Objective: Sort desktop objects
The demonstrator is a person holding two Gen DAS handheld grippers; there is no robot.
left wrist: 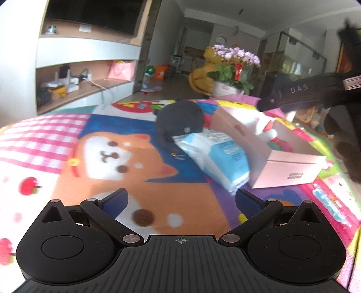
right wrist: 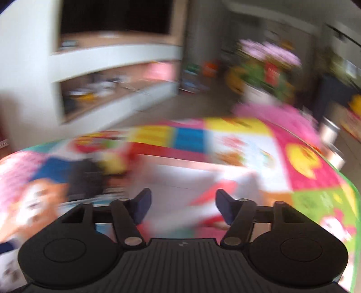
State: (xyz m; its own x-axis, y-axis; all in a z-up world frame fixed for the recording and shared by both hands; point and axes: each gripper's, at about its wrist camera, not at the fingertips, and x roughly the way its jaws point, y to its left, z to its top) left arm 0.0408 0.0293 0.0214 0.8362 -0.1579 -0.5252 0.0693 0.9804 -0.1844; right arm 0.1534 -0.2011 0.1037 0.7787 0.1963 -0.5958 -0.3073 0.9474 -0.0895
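Left gripper (left wrist: pixel 181 199) hangs wide open and empty over bare cartoon mat (left wrist: pixel 94 157). Ahead, the blue-white tissue pack (left wrist: pixel 216 155) leans against the pink box (left wrist: pixel 266 155), dark cap (left wrist: pixel 180 119) behind. Right gripper (right wrist: pixel 181 207), blurred, gapes empty above the box.

Home: TV (left wrist: pixel 94 13), playmat (left wrist: pixel 90 157).

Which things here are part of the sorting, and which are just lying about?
Job:
pink box
blue-and-white packet, beside the box
dark cap
plush toy in the box

Lying about:
potted flowers
cartoon mat
shelf clutter
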